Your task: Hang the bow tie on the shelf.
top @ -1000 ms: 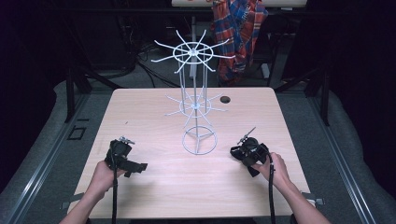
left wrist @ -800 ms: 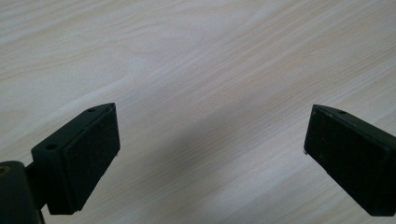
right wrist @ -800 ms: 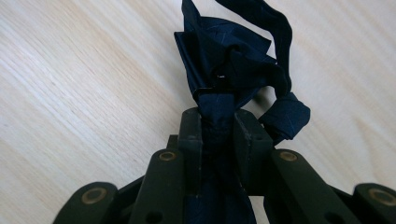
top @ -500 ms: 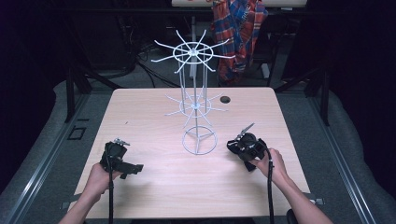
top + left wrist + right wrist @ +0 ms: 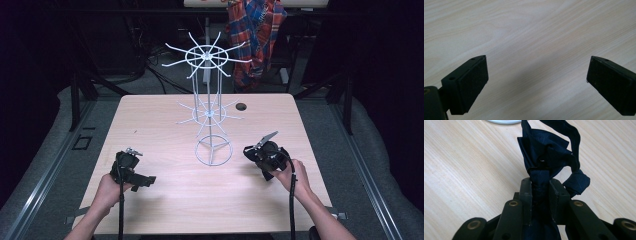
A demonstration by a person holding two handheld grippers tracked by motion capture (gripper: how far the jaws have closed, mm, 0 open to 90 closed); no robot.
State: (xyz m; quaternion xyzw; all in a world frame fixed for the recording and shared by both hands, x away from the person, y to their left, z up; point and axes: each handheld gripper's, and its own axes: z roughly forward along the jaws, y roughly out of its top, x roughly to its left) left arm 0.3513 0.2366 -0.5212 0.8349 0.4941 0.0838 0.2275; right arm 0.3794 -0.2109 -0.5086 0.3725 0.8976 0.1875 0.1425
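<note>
Dark navy cloth (image 5: 549, 152), soft, creased and knotted, sits clamped between your right gripper (image 5: 541, 188) jaws, just above the pale wood-grain table (image 5: 461, 170); the right gripper view gives you that fabric detail, while the high view gives you the right gripper (image 5: 266, 156) as a dark lump. Your left gripper (image 5: 536, 80) has its jaws wide apart with bare table between the flat black pads (image 5: 474, 82). Farther out, the white wire rack (image 5: 209, 107) stands mid-table, ring base and radiating hooks.
</note>
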